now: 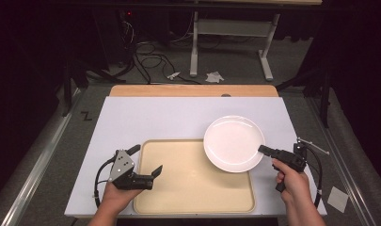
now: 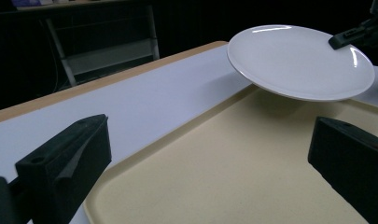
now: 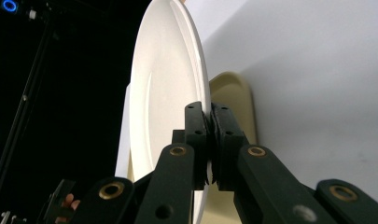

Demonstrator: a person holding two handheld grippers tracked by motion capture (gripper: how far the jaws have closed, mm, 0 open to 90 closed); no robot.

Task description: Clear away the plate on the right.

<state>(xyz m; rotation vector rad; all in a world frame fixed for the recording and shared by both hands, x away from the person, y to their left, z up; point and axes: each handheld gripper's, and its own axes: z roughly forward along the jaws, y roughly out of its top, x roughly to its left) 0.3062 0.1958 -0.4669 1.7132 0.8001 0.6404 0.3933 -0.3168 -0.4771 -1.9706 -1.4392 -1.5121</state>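
where right tongs point(image 1: 263, 149) pinch, plate point(image 1: 233, 141) rim

Left tongs point(image 1: 156, 170) wide open, right tongs point(image 1: 262, 149) clamped tight, level.

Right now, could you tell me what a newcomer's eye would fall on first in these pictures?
The white plate stands out first: it hangs above the far right corner of the beige tray, pinched at its rim by the right gripper. Next comes the left gripper, jaws apart over the tray's left edge and holding nothing.
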